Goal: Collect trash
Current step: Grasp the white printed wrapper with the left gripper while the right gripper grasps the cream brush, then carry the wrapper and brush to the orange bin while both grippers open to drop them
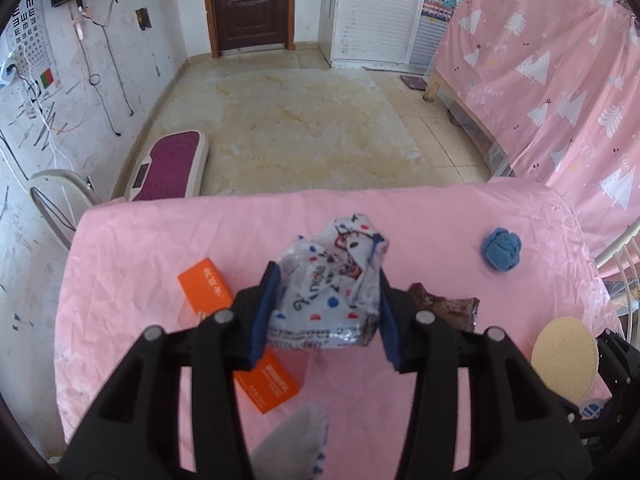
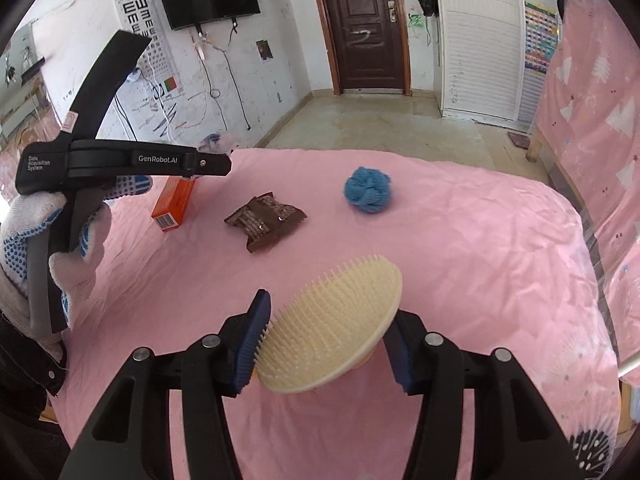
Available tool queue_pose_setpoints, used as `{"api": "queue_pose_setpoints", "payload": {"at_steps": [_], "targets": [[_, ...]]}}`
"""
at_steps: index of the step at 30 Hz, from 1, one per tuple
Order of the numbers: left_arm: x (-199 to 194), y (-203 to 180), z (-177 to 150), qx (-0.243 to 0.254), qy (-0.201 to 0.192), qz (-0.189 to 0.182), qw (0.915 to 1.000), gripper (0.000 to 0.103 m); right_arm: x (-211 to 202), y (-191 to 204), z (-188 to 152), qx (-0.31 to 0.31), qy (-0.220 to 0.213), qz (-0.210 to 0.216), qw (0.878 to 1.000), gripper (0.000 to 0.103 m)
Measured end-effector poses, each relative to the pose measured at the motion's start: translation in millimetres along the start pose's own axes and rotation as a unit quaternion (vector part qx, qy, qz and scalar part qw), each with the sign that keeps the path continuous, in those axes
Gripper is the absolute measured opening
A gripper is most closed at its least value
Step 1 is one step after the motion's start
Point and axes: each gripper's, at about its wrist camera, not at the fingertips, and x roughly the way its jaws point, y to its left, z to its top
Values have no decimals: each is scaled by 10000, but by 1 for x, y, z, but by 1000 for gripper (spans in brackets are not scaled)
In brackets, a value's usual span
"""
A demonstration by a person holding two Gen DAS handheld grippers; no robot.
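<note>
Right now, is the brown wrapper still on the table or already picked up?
On the table. The brown wrapper lies flat on the pink cloth, clear of both grippers.

Scuffed white walls [image 2: 280,12], brown door [image 2: 362,20], tiled floor [image 1: 280,120], pink curtain [image 1: 540,60].

White blue-dotted glove [image 2: 24,232]; black tools

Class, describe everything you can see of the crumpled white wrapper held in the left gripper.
The white wrapper is a crumpled, glossy plastic packet printed with red and blue dots, cartoon figures and dark lettering, with a silvery sealed bottom edge. It looks empty and squashed. The left gripper is shut on it, blue pads pressing both sides, holding it upright above the pink cloth, apparently clear of the cloth. Behind it lie an orange box and a brown wrapper.
</note>
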Motion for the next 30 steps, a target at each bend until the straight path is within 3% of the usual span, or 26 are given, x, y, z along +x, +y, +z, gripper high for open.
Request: {"api": "queue_pose_setpoints", "payload": {"at_steps": [18, 30], "targets": [[-36, -74, -7, 572, -362, 121, 9976, 44, -78, -70, -45, 765, -681, -145, 9946, 44], [-48, -167, -19, 1141, -429, -375, 9918, 44, -137, -127, -77, 1220, -1097, -590, 9847, 44]]}}
